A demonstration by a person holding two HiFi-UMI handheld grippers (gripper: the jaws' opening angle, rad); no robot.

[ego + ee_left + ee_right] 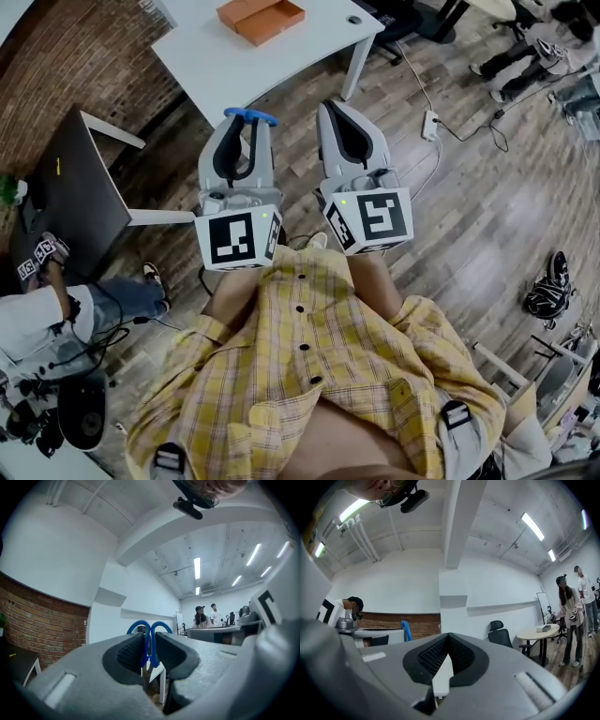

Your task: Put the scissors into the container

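My left gripper (248,127) is shut on blue-handled scissors (250,115); their handle loops stick out past the fingertips. In the left gripper view the blue scissors (150,637) are pinched between the dark pads of the left gripper (150,648), loops pointing away. My right gripper (330,108) is beside it, shut and holding nothing; in its own view the right gripper (449,641) has its pads meeting. The scissors (406,631) also show as a blue strip at the left there. An orange open container (262,18) lies on the white table (225,66), well beyond both grippers.
A dark desk (66,187) stands at the left, with a seated person (56,314) below it. A power strip (431,124) and cables lie on the wooden floor, and dark shoes (550,291) at the right. An office chair (499,633) and a round table (538,633) stand farther off.
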